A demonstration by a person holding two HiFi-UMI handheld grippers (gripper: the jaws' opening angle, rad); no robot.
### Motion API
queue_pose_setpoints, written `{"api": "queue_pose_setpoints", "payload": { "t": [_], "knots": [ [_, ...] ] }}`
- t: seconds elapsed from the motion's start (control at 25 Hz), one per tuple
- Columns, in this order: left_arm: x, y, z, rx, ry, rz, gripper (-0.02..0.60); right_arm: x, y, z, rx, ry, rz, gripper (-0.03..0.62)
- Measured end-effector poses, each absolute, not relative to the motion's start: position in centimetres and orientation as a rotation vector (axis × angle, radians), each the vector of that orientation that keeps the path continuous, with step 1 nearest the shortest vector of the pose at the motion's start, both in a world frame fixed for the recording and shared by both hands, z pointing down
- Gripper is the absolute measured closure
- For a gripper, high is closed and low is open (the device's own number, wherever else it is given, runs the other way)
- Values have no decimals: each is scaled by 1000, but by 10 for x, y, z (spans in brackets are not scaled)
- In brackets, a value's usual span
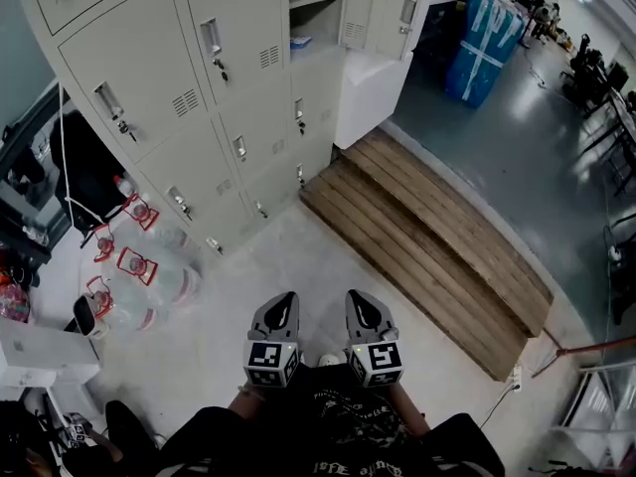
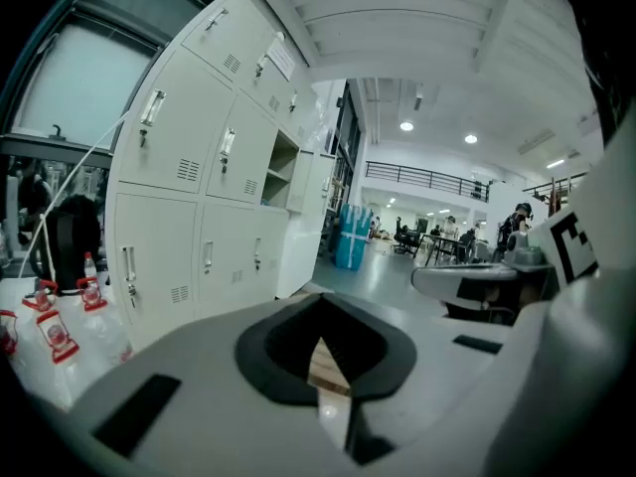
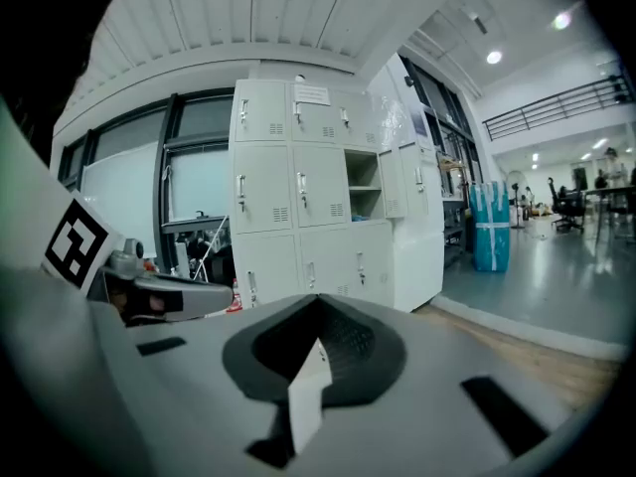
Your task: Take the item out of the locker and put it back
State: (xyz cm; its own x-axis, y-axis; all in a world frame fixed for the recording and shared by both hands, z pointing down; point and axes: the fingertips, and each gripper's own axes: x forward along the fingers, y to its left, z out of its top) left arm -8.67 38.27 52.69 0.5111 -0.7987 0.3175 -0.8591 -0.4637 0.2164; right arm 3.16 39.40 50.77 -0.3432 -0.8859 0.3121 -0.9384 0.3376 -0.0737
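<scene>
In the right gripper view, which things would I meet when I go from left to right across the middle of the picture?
left gripper → lockers → blue wrapped stack → office chair

Lockers (image 1: 149,68): sheet metal, off-white paint, smooth, slight sheen.
Step platform (image 1: 427,237): bare wood planks, rough, matt.
Floor (image 1: 298,266) by lockers: pale concrete, matt, scuffed; further out grey, glossy.
Bottles (image 1: 149,281): clear plastic.
L gripper (image 1: 285,298), R gripper (image 1: 358,296): matt grey plastic.
</scene>
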Motion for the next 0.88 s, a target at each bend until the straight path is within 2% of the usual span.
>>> {"api": "queue_pose_setpoints", "payload": {
  "t": [0.4,0.88],
  "knots": [
    [-117,351,534,2442,-1352,245,575,6,356,507,1732,-2399,355,589],
    [-121,313,536,2448,-1344,213,575,-18,322,524,1622,-2424,367,589]
  ]
}}
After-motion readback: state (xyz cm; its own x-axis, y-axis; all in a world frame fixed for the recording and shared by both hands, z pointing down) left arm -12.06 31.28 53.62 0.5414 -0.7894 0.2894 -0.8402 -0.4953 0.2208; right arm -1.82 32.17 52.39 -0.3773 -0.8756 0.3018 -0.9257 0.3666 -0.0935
